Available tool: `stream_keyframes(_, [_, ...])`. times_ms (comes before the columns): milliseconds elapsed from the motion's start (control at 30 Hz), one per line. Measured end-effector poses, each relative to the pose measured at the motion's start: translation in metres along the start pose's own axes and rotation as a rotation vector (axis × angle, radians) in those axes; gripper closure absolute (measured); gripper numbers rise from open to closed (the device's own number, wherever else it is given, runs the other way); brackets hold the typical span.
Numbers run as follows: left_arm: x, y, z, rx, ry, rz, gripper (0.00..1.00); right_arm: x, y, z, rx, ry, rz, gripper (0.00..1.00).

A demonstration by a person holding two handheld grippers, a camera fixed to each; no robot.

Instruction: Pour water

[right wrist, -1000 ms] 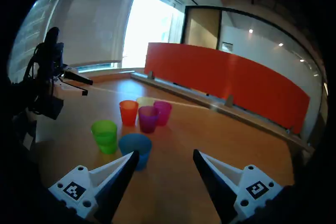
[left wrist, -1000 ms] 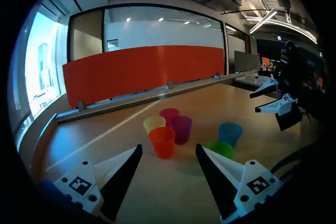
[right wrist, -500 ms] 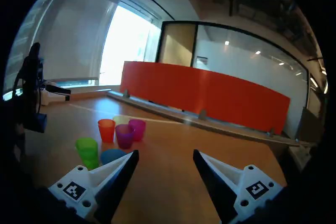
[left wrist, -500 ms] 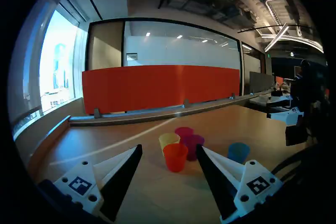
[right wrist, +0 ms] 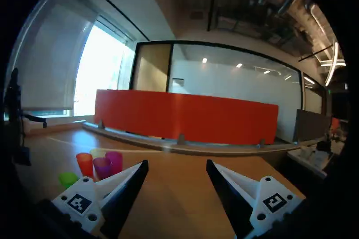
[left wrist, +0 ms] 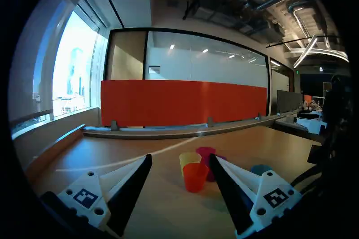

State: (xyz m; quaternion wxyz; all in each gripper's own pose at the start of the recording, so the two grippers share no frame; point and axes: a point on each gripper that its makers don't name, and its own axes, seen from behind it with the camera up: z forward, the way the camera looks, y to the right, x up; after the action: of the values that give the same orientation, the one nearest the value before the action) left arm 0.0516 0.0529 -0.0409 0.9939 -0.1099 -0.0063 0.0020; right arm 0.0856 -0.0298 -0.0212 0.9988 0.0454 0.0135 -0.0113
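Several coloured plastic cups stand grouped on a wooden table point(left wrist: 130, 149). In the left gripper view an orange cup point(left wrist: 195, 177) is nearest, with a yellow cup point(left wrist: 189, 158) and a magenta cup point(left wrist: 205, 150) behind it and a blue cup point(left wrist: 260, 168) to the right. My left gripper point(left wrist: 179, 157) is open and empty, short of the cups. In the right gripper view the orange cup point(right wrist: 84, 163), purple cup point(right wrist: 102, 167), magenta cup point(right wrist: 114, 160) and green cup point(right wrist: 68, 178) sit low on the left. My right gripper point(right wrist: 177, 162) is open, empty, and pointed to the right of them.
A long orange partition point(left wrist: 179, 102) on a metal rail runs along the table's far edge, with a glass wall behind. Bright windows point(right wrist: 101, 77) are at the left. Desks with clutter point(right wrist: 314, 154) lie past the table's right end.
Both cameras have tilted up toward the horizon, so the cups sank lower in both views. The green cup slipped behind my left gripper's right finger, the blue cup behind my right gripper's left finger.
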Motion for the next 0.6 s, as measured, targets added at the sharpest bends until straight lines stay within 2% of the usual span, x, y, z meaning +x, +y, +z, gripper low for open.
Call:
stream_keyframes(200, [-0.001, -0.005, -0.001, 0.036, 0.020, 0.004, 0.06, 0.005, 0.017, -0.001, -0.063, 0.040, 0.038, 0.00])
stream_keyframes(400, [-0.001, -0.012, -0.001, 0.064, 0.038, -0.017, 0.06, 0.001, 0.022, -0.002, -0.083, 0.047, 0.051, 0.00])
stream_keyframes(600, [0.001, -0.014, 0.000, 0.075, 0.060, -0.037, 0.06, -0.002, 0.025, -0.001, -0.104, 0.049, 0.058, 0.00])
